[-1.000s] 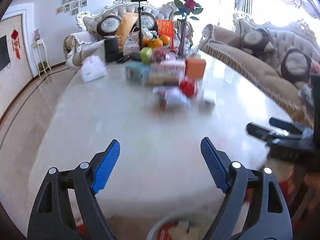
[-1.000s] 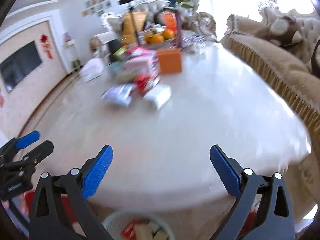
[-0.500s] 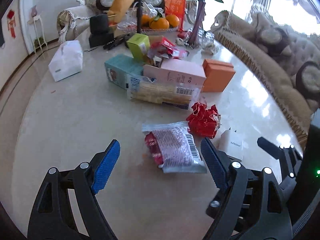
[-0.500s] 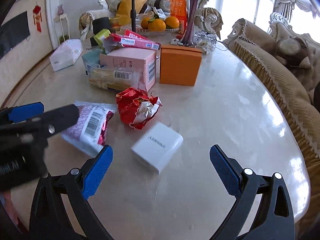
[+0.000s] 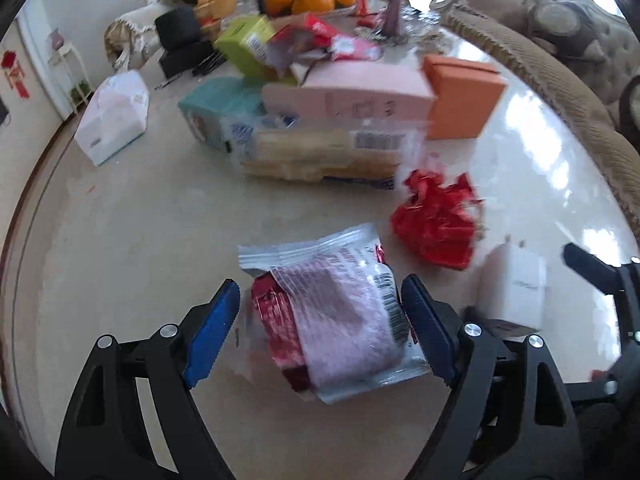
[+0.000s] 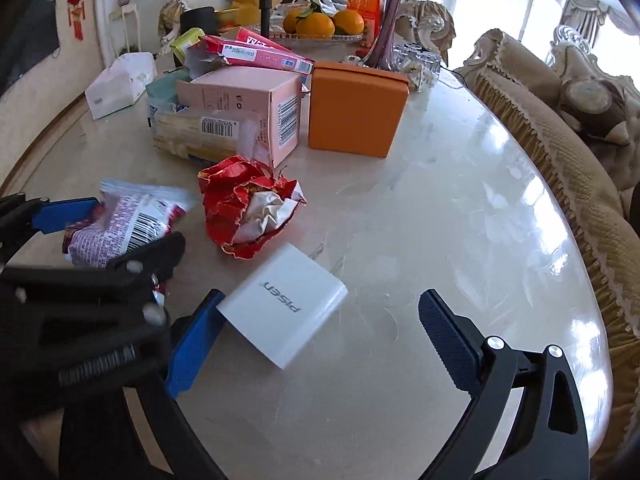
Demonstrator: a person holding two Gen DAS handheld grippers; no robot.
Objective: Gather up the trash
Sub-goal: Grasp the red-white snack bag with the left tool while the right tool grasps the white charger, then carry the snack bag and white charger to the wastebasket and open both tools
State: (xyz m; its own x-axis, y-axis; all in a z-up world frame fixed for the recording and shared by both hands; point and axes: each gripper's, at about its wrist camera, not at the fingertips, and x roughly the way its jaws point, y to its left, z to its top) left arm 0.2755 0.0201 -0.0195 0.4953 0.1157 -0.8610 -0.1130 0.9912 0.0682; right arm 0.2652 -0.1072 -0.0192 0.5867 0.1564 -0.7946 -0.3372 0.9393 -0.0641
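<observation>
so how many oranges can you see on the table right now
3 oranges, all at the far end of the table on the glass fruit tray beside the purple vase: one left, one in the middle, one right. More may be hidden behind them.

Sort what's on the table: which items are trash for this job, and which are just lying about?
Likely trash:
snack wrapper, between the open left gripper's fingers
crumpled red wrapper
white box, by the open right gripper; possibly trash, hard to say

Lying about:
orange box
pink box
oranges
vase
tissue pack
</observation>
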